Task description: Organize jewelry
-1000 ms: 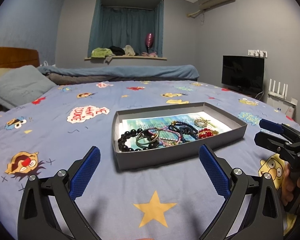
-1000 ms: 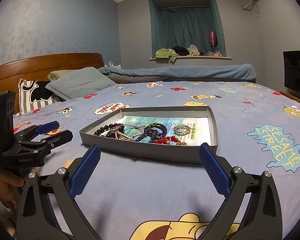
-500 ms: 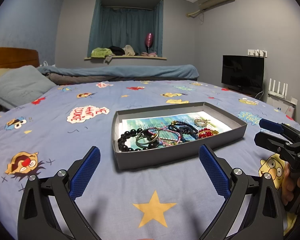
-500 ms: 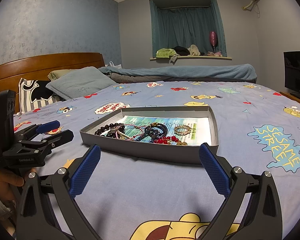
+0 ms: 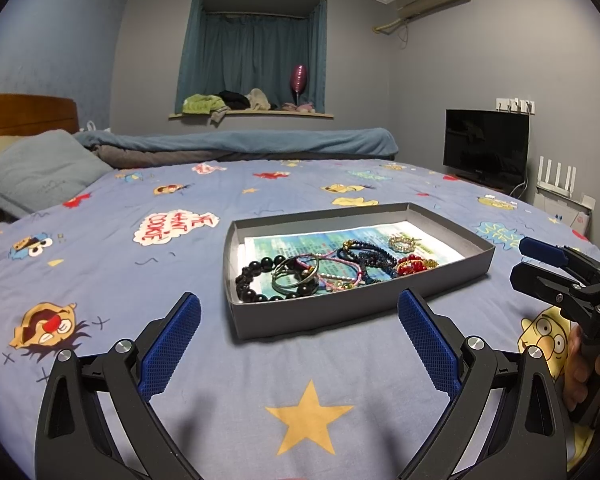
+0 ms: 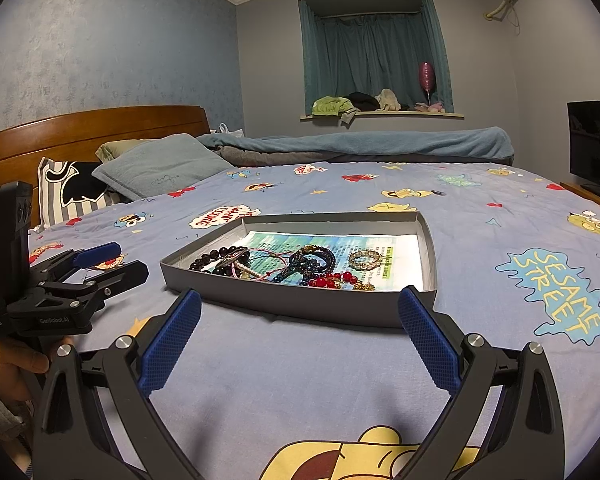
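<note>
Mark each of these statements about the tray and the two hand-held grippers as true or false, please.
1. The jewelry lies inside a grey tray on the bed. True.
2. The left hand-held gripper is shut on a bracelet. False: it is open and holds nothing, short of the tray.
3. The black bead bracelet lies at the tray's end nearer the pillows. True.
4. The red beads lie outside the tray. False: they are inside it.
5. The right hand-held gripper is open and holds nothing. True.
6. The tray has a lid on. False: it is open on top.
</note>
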